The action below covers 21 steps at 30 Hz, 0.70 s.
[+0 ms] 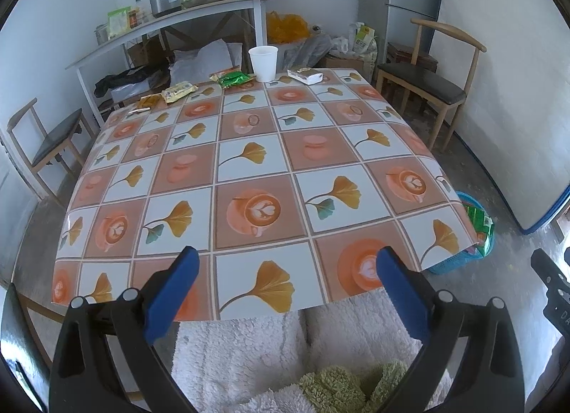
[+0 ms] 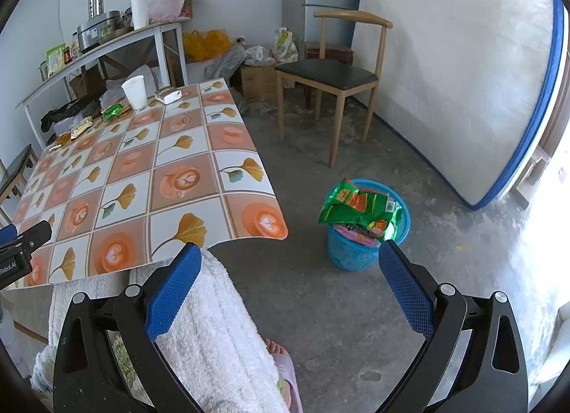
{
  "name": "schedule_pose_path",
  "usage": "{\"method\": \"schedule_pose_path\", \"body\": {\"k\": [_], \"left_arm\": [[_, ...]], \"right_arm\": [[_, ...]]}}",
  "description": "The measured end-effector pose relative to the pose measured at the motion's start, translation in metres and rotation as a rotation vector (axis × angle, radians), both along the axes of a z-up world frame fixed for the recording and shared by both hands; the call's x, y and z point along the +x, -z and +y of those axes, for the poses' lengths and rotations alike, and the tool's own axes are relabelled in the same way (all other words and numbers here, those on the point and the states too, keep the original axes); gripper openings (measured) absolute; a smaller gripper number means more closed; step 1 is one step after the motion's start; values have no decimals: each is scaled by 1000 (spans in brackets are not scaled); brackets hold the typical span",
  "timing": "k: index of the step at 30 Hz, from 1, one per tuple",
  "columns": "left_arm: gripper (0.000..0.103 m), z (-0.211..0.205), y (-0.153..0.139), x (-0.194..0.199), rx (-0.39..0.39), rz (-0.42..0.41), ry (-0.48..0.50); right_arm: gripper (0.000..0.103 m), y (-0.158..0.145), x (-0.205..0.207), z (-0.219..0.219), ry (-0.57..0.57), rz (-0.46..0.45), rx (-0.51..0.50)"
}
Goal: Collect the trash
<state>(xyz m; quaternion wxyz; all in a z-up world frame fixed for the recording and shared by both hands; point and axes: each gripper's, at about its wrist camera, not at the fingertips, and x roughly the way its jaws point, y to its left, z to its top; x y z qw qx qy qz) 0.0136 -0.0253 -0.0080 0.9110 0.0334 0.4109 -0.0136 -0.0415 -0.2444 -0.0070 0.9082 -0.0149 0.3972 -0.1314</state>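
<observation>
In the left wrist view, the left gripper [image 1: 286,270] hangs level just past the near edge of the table covered in a glossy cloth of orange coffee-cup and yellow leaf squares [image 1: 249,170], its blue-padded jaws spread wide with nothing between them. Far ahead of those tongs, along the table's far edge, lie the trash items: a white paper cup [image 1: 263,63], a crumpled green foil wrapper [image 1: 235,78] just left of it, a yellow snack packet [image 1: 179,91] further left, and a white wrapped packet [image 1: 305,75] to the right. Below the tongs a person's lap in white fleece shows. In the right wrist view, the right gripper [image 2: 289,272] is held off the table's right corner, tilted down toward the concrete floor, jaws also wide and empty. Just ahead of its right finger stands a blue plastic mesh basket [image 2: 351,252], with a green snack bag [image 2: 359,208] lying across its rim. The left gripper's tip pokes in at the far left.
</observation>
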Motion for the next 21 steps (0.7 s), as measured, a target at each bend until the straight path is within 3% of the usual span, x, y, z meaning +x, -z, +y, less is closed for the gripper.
{"method": "schedule_pose_path", "body": {"k": [21], "left_arm": [[97,-1,0,-1,-1,1,5]], "right_arm": [[96,-2,0,0,-1,0,-2]]}}
